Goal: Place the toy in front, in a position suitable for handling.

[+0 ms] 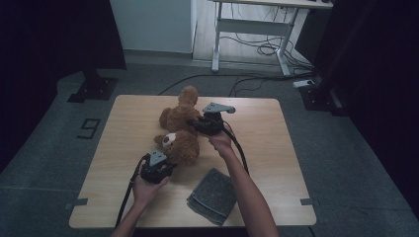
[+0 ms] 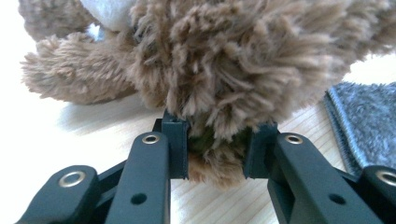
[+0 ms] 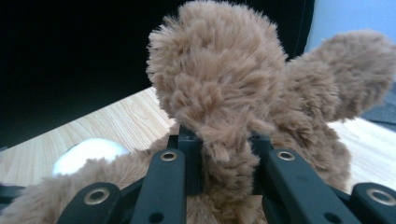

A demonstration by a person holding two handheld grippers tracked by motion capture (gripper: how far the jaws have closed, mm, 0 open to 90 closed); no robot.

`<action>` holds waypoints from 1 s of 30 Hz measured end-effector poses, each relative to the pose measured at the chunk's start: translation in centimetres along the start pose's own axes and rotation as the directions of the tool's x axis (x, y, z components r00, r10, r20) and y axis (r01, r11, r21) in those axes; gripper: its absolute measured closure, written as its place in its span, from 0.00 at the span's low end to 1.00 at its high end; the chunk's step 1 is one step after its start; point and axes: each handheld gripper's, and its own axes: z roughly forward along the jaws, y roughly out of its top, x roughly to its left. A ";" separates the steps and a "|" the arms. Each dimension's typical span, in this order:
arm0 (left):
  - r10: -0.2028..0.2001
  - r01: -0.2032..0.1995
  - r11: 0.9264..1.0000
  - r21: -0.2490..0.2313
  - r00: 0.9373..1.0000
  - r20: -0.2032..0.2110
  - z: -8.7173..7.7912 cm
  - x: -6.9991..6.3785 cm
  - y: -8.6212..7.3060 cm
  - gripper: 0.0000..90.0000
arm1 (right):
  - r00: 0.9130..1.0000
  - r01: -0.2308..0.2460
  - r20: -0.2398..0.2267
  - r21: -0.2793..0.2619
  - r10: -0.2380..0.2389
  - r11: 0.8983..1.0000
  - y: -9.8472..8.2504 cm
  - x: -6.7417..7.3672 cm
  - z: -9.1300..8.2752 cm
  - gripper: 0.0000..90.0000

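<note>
A brown teddy bear (image 1: 180, 133) lies on the wooden table (image 1: 269, 148), its white muzzle toward the left. My left gripper (image 1: 170, 165) sits at the bear's near end. In the left gripper view its jaws (image 2: 215, 154) press a tuft of the bear's fur (image 2: 233, 60) just above the tabletop. My right gripper (image 1: 195, 124) reaches in from the right at the bear's middle. In the right gripper view it (image 3: 226, 163) is shut on a narrow limb of the bear (image 3: 219, 79), which sticks up past the jaws.
A folded grey towel (image 1: 213, 196) lies near the table's front edge, right of my left hand, and its edge (image 2: 364, 121) also lies at the right of the left gripper view. A white desk frame (image 1: 249, 29) and floor cables stand behind the table.
</note>
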 end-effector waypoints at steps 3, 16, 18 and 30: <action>0.010 -0.010 1.000 -0.006 1.000 0.001 -0.1 0.0 0.6 0.75 | 1.000 0.009 0.001 -0.024 -0.009 1.000 0.5 0.3 -1.1 0.84; 0.016 -0.016 1.000 -0.009 1.000 0.007 0.0 0.8 2.0 0.78 | 0.999 0.042 0.000 -0.086 -0.042 0.995 1.7 1.6 -3.7 0.84; 0.018 -0.018 1.000 -0.008 1.000 0.006 0.1 0.9 2.2 0.78 | 0.999 0.046 -0.001 -0.093 -0.046 0.995 1.7 1.6 -4.0 0.84; 0.016 -0.016 1.000 0.004 1.000 0.012 0.6 1.3 3.0 0.80 | 0.999 0.031 0.012 -0.096 -0.030 0.995 1.1 1.1 -5.2 0.84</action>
